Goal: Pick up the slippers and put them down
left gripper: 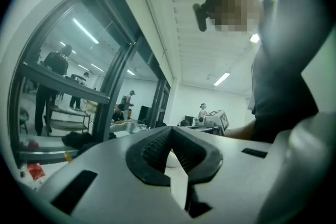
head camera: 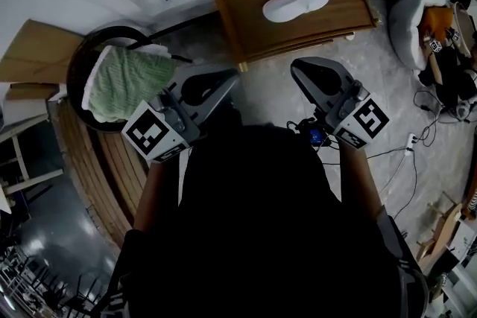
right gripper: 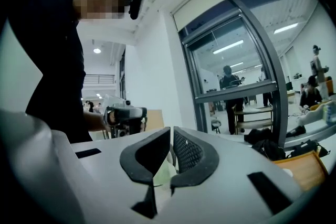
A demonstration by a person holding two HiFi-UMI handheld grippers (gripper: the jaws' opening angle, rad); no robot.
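Note:
A pair of white slippers [head camera: 296, 4] lies side by side on a brown wooden stand [head camera: 339, 11] at the top middle of the head view. Both grippers hover below it, close to my body, and neither touches it. My left gripper [head camera: 232, 76] points up and to the right, its dark pads [left gripper: 157, 147] pressed together with nothing between them. My right gripper [head camera: 297, 69] points up and to the left, and its jaws are closed and empty as well. The right gripper view shows its pads [right gripper: 191, 152] meeting at the tips. Neither gripper view shows the slippers.
A round black seat with a green-and-white cloth [head camera: 127, 82] stands at the left beside wooden slats [head camera: 97, 160]. A grey cushion [head camera: 408, 22], cables and a power strip [head camera: 410, 141] lie at the right. Cardboard [head camera: 37, 48] leans at far left. Glass partitions [right gripper: 236, 71] stand behind.

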